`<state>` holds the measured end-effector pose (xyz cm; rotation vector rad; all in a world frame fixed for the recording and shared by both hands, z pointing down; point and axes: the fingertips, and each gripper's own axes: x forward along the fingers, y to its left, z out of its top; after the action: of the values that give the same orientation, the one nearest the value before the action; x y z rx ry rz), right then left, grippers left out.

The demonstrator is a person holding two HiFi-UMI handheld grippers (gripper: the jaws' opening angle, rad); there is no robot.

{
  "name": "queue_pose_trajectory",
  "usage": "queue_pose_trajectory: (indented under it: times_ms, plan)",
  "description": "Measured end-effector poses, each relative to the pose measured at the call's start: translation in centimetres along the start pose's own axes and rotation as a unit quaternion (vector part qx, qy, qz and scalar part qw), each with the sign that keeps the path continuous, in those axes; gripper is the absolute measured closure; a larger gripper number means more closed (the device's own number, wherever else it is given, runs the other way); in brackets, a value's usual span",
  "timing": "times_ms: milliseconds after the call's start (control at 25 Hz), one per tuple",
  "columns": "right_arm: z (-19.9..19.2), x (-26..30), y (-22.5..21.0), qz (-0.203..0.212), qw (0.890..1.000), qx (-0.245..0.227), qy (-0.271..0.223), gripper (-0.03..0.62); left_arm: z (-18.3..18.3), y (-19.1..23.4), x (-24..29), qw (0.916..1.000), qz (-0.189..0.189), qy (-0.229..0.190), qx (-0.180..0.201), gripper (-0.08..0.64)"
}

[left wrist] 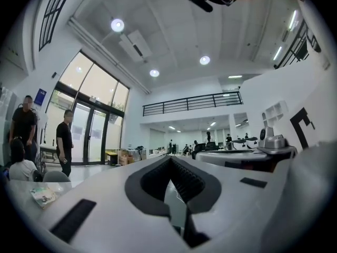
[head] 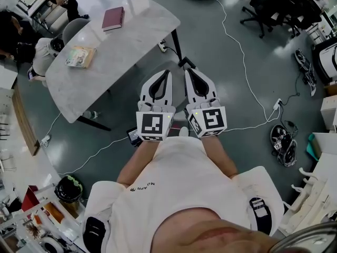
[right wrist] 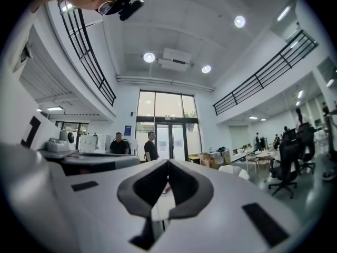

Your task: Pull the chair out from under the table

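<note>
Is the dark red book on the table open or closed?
Closed: the book lies flat on the table, showing only its plain cover, no pages spread.

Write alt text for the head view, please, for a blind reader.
From above, a person holds the left gripper and right gripper side by side, jaws shut and empty, near a white table bearing a red book and pale book.

surface: white marble-look tabletop (head: pixel 131 41) on black legs | carries: maroon closed book (head: pixel 112 18), far end | pale illustrated booklet (head: pixel 80 56), left edge
</note>
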<state>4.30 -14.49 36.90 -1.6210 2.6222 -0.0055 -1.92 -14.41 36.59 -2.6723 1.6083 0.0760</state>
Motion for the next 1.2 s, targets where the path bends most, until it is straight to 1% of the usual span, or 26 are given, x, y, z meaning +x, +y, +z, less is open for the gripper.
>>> queue_pose_trajectory:
  times_ms: [240, 480, 880, 1200]
  plan:
    - [0.9, -0.4, 0.5, -0.001, 1.0, -0.005, -0.01, 0.58, 0.8, -0.2, -0.3, 1.0, 0.003, -0.005, 0.006, 0.557]
    - [0.9, -0.5, 1.4, 0.007, 1.0, -0.011, -0.008, 0.58, 0.9, -0.3, -0.7, 1.0, 0.001, -0.004, 0.005, 0.558]
    - [1.1, -0.5, 1.3, 0.003, 1.0, -0.009, -0.013, 0.58, 0.8, -0.1, -0.7, 1.0, 0.007, -0.002, 0.006, 0.558]
    - [0.8, -0.4, 1.5, 0.002, 1.0, -0.01, -0.011, 0.58, 0.3, -0.1, -0.7, 1.0, 0.006, 0.001, -0.003, 0.558]
